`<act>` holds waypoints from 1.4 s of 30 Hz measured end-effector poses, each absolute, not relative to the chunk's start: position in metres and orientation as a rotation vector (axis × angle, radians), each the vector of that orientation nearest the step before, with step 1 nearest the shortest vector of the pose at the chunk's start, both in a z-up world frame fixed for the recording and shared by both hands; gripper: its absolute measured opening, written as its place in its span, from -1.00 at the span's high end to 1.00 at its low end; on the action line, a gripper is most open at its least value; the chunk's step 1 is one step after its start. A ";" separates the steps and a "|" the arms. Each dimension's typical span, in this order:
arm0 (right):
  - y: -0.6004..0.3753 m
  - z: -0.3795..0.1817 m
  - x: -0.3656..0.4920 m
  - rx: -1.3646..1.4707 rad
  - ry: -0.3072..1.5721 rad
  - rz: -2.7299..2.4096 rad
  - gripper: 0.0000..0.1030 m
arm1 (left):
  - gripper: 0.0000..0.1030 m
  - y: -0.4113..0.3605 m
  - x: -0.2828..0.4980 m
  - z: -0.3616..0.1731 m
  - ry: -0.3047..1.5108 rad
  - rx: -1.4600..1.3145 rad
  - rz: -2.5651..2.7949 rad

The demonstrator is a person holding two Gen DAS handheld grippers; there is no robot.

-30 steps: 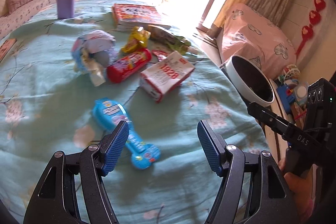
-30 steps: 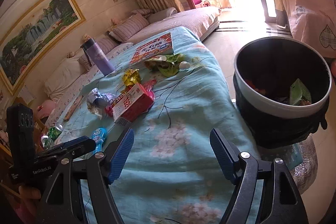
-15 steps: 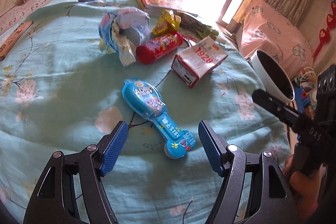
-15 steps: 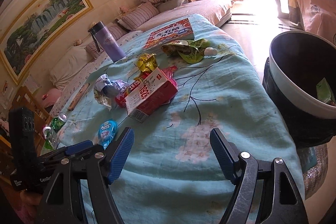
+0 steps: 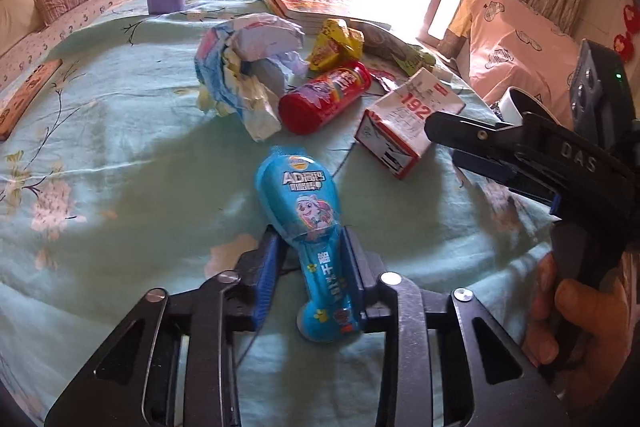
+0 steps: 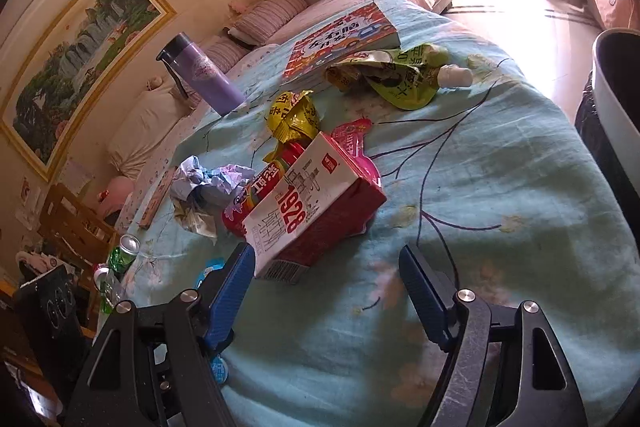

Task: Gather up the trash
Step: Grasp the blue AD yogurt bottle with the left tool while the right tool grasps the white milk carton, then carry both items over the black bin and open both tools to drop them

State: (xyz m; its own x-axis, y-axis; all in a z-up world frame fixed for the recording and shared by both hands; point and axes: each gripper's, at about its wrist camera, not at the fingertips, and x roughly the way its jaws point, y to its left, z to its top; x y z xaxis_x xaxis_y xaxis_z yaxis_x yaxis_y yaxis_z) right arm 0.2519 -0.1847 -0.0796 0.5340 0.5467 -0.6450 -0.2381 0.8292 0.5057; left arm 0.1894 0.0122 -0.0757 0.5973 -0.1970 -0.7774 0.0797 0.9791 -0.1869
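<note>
Clamping on the narrow neck of the blue pouch point(image 5: 316, 227), the left gripper point(image 5: 310, 267) has its jaws closed against both sides of it, the wide printed body sticking out ahead over the teal cloth of the counter point(image 5: 120, 187), toward the near edge. It looks like a light, soft foil-and-plastic pack, likely empty or nearly so; the neck is probably the stiffest part and a fair place to pinch, though the glossy film may slip if swung fast.

The right gripper point(image 6: 326, 291) hovers with jaws apart just short of the red-and-white carton point(image 6: 304, 211), a thin cardboard box that should crush easily, so a grip across its short sides seems wise.

Only the right wrist view shows the bin point(image 6: 612, 99) beyond the counter's right edge; the left wrist view alone shows the hold on the pouch.
</note>
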 end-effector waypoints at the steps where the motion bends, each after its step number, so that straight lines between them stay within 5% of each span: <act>1: -0.182 -0.080 0.255 0.380 0.892 0.482 -0.47 | 0.45 0.015 0.189 -0.076 0.917 -0.153 -0.172; 4: -0.172 -0.080 0.261 0.368 0.891 0.483 -0.24 | 0.46 0.016 0.189 -0.075 0.914 -0.160 -0.181; 5: -0.171 -0.080 0.261 0.372 0.892 0.492 0.11 | 0.46 0.016 0.189 -0.075 0.912 -0.159 -0.182; 7: -0.172 -0.076 0.256 0.365 0.872 0.498 0.31 | 0.47 0.015 0.189 -0.075 0.911 -0.160 -0.184; 8: -0.173 -0.071 0.252 0.354 0.855 0.499 0.63 | 0.47 0.016 0.189 -0.074 0.910 -0.161 -0.185; 12: -0.183 -0.061 0.235 0.298 0.839 0.507 0.82 | 0.47 0.016 0.189 -0.073 0.904 -0.171 -0.197; 20: -0.239 -0.053 0.207 0.321 0.847 0.444 0.89 | 0.48 0.002 0.186 -0.065 0.890 -0.159 -0.246; 25: -0.266 -0.057 0.210 0.380 0.852 0.366 0.74 | 0.48 -0.007 0.188 -0.068 0.902 -0.152 -0.258; 26: -0.267 -0.057 0.211 0.391 0.846 0.362 0.60 | 0.48 -0.008 0.187 -0.068 0.902 -0.152 -0.257; 29: -0.257 -0.055 0.214 0.383 0.820 0.344 -0.35 | 0.48 -0.007 0.186 -0.068 0.902 -0.155 -0.251; 30: -0.251 -0.054 0.215 0.364 0.816 0.330 -0.49 | 0.48 -0.005 0.188 -0.068 0.902 -0.159 -0.249; 42: -0.205 -0.073 0.247 0.208 0.860 0.125 -0.51 | 0.48 -0.002 0.191 -0.070 0.904 -0.168 -0.260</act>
